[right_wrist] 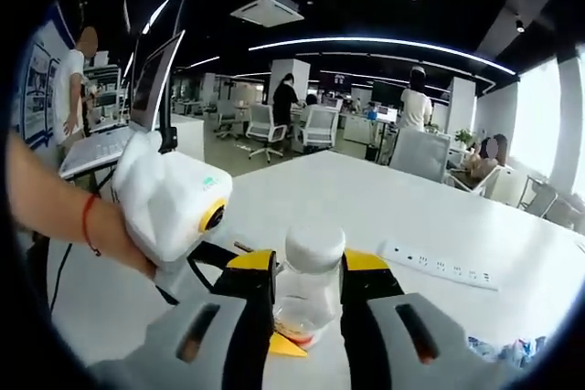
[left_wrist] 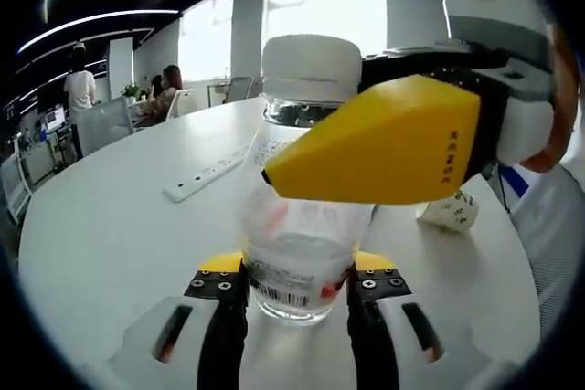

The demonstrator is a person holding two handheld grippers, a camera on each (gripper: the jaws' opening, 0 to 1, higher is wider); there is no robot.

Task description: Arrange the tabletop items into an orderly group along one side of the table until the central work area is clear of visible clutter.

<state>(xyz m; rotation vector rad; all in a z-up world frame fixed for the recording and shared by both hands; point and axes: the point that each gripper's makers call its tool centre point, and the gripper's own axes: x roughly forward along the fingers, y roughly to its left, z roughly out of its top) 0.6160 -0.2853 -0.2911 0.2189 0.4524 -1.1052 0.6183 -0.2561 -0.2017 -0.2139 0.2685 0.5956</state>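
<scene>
Your left gripper (left_wrist: 298, 288) is pinching the bottle (left_wrist: 306, 180) low down at 6 o'clock on the table (left_wrist: 119, 216). Your right gripper (right_wrist: 308, 288) is pinching its neck under the cap (right_wrist: 314, 246).

Left gripper (left_wrist: 297, 288) jaws clamped, right gripper (right_wrist: 308, 282) jaws clamped

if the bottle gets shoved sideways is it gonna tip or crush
The bottle looks like thin clear plastic and nearly empty, so probably light and apt to tip if pushed high. Its walls may dent under a hard squeeze. Left gripper flanks the base, right gripper the white cap; two-point support should steady it.
</scene>
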